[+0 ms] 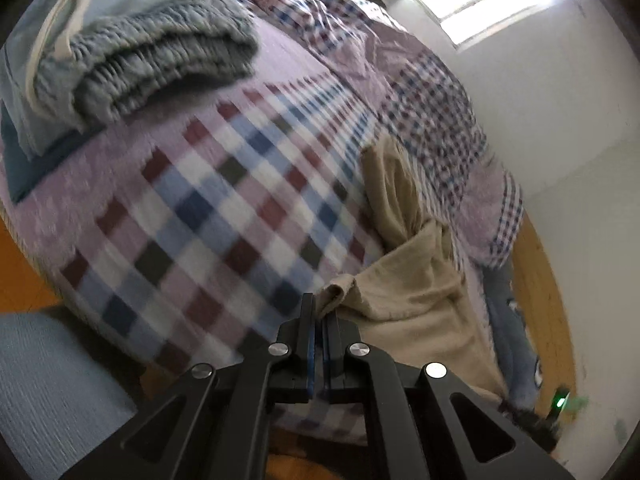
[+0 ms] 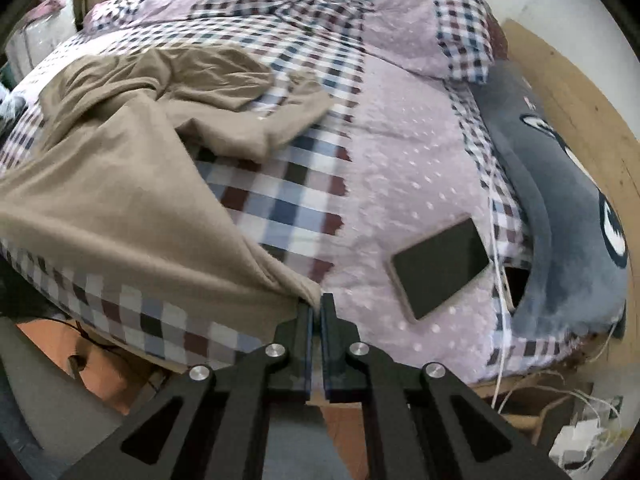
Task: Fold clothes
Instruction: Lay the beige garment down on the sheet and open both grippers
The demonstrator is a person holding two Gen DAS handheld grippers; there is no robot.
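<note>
A tan garment (image 2: 120, 200) lies rumpled across the checked bedspread (image 2: 288, 184), stretched toward the bed's near edge. My right gripper (image 2: 317, 312) is shut on one corner of it, the cloth pulled taut to the left. In the left wrist view the same tan garment (image 1: 412, 288) hangs bunched at the bed's edge, and my left gripper (image 1: 320, 316) is shut on a folded corner of it. The garment's far part is creased and heaped on itself.
A pile of folded clothes (image 1: 132, 52) sits at the far left of the bed (image 1: 224, 184). A dark phone (image 2: 440, 264) lies on the pink cover beside a grey plush pillow (image 2: 560, 200). White cables (image 2: 580, 412) trail near the wooden floor (image 2: 592, 92).
</note>
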